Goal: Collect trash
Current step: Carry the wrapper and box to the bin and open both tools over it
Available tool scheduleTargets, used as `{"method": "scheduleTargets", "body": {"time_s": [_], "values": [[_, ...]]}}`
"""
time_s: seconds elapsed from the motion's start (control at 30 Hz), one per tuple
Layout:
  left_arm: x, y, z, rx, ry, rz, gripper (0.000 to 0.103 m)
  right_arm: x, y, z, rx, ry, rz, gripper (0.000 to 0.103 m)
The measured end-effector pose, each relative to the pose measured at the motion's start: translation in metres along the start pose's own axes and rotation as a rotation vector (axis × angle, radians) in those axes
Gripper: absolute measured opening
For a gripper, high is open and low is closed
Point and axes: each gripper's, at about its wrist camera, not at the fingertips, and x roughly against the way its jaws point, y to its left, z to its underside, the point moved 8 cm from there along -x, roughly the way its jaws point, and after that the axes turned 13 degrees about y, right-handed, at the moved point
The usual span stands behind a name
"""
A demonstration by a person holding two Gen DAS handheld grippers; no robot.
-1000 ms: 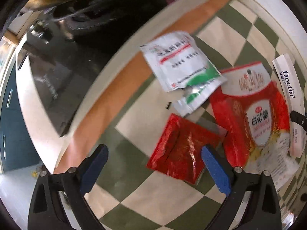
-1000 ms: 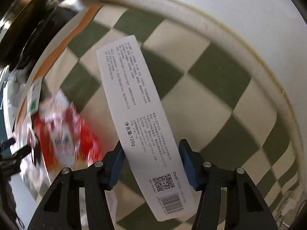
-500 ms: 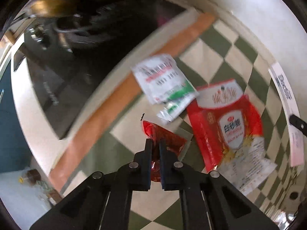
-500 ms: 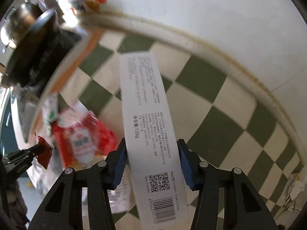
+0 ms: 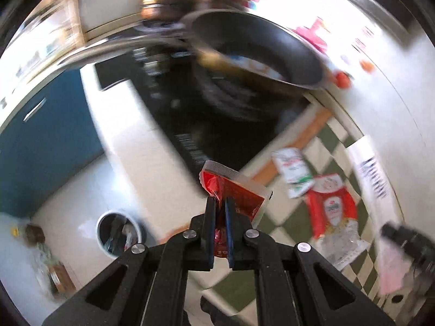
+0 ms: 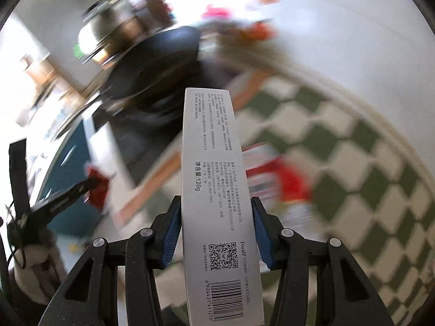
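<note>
Both loads have come up off the checkered desk [image 5: 288,231] since the earlier frames. My left tongs [image 5: 220,206] are clamped on the red sachet [image 5: 233,190]; my right tongs [image 6: 214,231] are clamped on the white toothpaste box [image 6: 214,179]. Carry step in hand. Next, I judge: swing both over the bin [image 5: 119,233] on the floor, then release.

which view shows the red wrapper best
The left wrist view: the red wrapper sits sharp and central, pinched in the left gripper, its torn silver edge visible. The right wrist view shows it only as a blurred red patch at far left.
</note>
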Motion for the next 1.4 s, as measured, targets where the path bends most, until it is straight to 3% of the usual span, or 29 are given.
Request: {"method": "scheduleTargets", "body": {"time_s": [0.17, 0.33, 0.4, 0.47, 0.6, 0.7, 0.8, 0.87, 1.0, 1.07, 1.2, 1.27, 1.3, 1.33, 1.4], "values": [[0.005, 0.125, 0.029, 0.174, 0.012, -0.038, 0.004, -0.094, 0.148, 0.031, 0.210, 0.154, -0.078, 0.051], [-0.031, 0.268, 0.076, 0.368, 0.085, -0.076, 0.004, -0.197, 0.262, 0.068, 0.331, 0.259, -0.100, 0.050], [-0.063, 0.330, 0.100, 0.445, 0.130, -0.087, 0.004, -0.246, 0.294, 0.083, 0.343, 0.300, -0.104, 0.050], [-0.093, 0.368, 0.116, 0.497, 0.165, -0.079, 0.004, -0.299, 0.314, 0.097, 0.336, 0.360, -0.106, 0.050], [-0.200, 0.448, 0.153, 0.574, 0.277, -0.072, 0.004, -0.430, 0.331, 0.125, 0.270, 0.483, -0.090, 0.050], [-0.301, 0.478, 0.177, 0.556, 0.387, -0.071, 0.004, -0.532, 0.329, 0.138, 0.227, 0.510, -0.060, 0.050], [-0.399, 0.498, 0.200, 0.565, 0.485, 0.001, 0.004, -0.632, 0.318, 0.147, 0.180, 0.587, -0.046, 0.050], [-0.451, 0.506, 0.208, 0.587, 0.534, 0.067, 0.004, -0.685, 0.312, 0.155, 0.182, 0.644, -0.030, 0.050], [-0.532, 0.516, 0.212, 0.578, 0.610, 0.117, 0.004, -0.767, 0.309, 0.166, 0.286, 0.720, 0.045, 0.050], [-0.552, 0.517, 0.211, 0.568, 0.633, 0.146, 0.006, -0.791, 0.309, 0.167, 0.327, 0.753, 0.077, 0.051], [-0.559, 0.527, 0.213, 0.566, 0.636, 0.110, 0.008, -0.821, 0.306, 0.167, 0.377, 0.811, 0.160, 0.053], [-0.554, 0.533, 0.216, 0.576, 0.627, 0.067, 0.009, -0.820, 0.313, 0.161, 0.414, 0.780, 0.193, 0.067], [-0.549, 0.533, 0.216, 0.576, 0.621, 0.052, 0.010, -0.817, 0.313, 0.155, 0.427, 0.756, 0.190, 0.082], [-0.545, 0.534, 0.216, 0.576, 0.610, 0.047, 0.016, -0.814, 0.317, 0.153, 0.438, 0.743, 0.183, 0.089], [-0.531, 0.537, 0.215, 0.557, 0.572, -0.004, 0.045, -0.802, 0.322, 0.148, 0.470, 0.697, 0.205, 0.089]]}}
